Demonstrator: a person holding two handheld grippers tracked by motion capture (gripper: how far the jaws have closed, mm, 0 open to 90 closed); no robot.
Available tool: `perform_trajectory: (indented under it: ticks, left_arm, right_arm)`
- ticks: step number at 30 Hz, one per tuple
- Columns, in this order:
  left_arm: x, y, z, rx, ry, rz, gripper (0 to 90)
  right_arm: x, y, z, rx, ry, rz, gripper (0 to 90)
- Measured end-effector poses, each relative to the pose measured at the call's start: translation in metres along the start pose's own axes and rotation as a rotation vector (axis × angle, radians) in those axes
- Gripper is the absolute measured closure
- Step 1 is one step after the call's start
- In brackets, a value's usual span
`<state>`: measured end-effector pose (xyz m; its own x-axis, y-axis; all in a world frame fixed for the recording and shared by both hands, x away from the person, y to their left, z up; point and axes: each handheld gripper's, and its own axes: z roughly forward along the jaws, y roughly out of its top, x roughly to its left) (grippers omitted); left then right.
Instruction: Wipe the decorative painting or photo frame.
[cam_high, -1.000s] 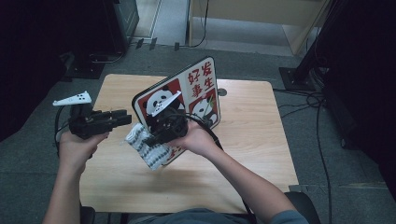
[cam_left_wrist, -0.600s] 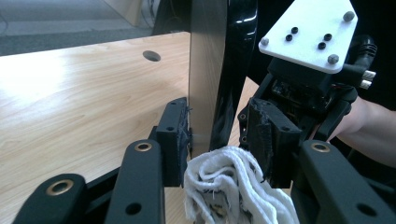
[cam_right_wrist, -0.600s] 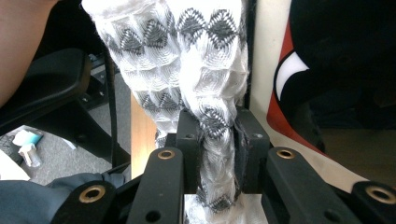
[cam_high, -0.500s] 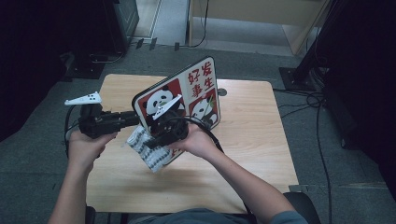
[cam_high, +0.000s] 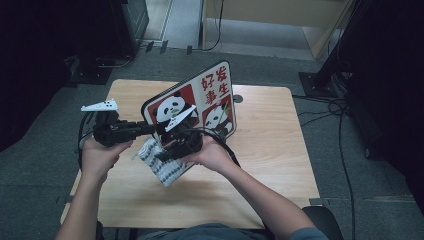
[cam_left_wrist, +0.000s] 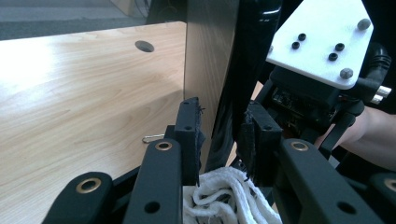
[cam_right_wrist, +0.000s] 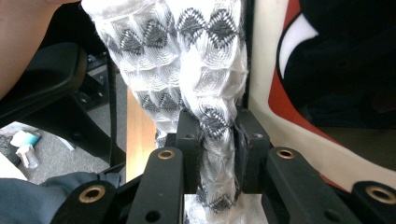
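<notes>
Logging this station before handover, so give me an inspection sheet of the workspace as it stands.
Surface: wooden table, one round hole.
Job's things: panda board tilted up off the table; patterned white cloth hanging by its lower edge.
Clutter: one small wire clip on the table.
Grippers: left claw has just been closing, the board's edge between its jaws, not clearly pressed; right claw shut on the cloth.
Cables: black cable loops from the right gripper; floor cables at the right.
Surroundings: grey carpet, black stand base.
</notes>
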<state>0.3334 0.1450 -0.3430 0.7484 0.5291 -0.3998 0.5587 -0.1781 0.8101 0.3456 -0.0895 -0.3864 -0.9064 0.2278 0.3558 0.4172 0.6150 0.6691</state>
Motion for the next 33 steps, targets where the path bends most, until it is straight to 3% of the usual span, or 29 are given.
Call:
perform_trajectory:
  ticks: [8,24,33]
  left_arm:
    - [0.002,-0.002,0.001,-0.003,-0.026,-0.011,75.6]
    - [-0.003,-0.002,0.001,0.009,-0.002,0.014,77.7]
    - [-0.003,-0.003,0.0,0.007,-0.004,0.004,77.4]
  right_arm:
    - [-0.002,-0.006,0.004,0.007,-0.001,0.007,75.5]
    - [-0.003,-0.02,0.012,0.022,-0.009,0.014,75.6]
    - [-0.007,-0.03,0.015,0.029,-0.011,0.01,75.6]
